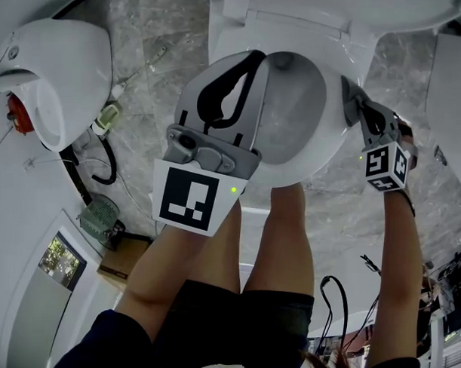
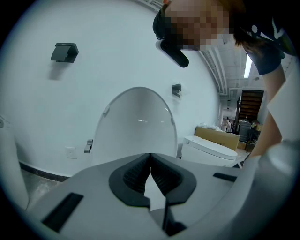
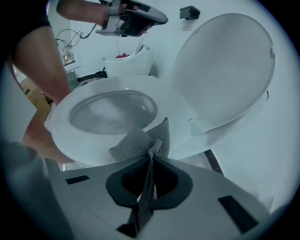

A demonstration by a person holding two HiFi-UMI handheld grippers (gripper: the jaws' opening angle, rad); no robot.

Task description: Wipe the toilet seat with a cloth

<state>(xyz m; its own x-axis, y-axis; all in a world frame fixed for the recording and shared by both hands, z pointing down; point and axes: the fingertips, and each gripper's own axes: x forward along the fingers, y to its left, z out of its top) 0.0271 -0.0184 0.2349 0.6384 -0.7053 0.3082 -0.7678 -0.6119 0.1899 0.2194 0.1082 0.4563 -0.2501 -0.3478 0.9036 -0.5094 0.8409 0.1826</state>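
The white toilet seat (image 1: 334, 138) rings the bowl at the top of the head view, with the lid (image 3: 225, 70) raised behind it. My right gripper (image 3: 152, 157) is shut on a grey woven cloth (image 3: 138, 140), whose bunched end rests on the near right part of the seat (image 3: 61, 126). In the head view this gripper (image 1: 348, 91) sits at the seat's right edge. My left gripper (image 1: 253, 63) hovers above the left side of the bowl, clear of the seat. Its jaws (image 2: 150, 157) are shut with nothing between them, pointing at the lid (image 2: 136, 126).
Another white toilet (image 1: 45, 75) stands at the left, with cables (image 1: 103, 164) and a cardboard box (image 1: 122, 259) on the marble floor. The person's bare legs (image 1: 281, 234) stand just in front of the bowl. A black fixture (image 2: 64, 51) hangs on the wall.
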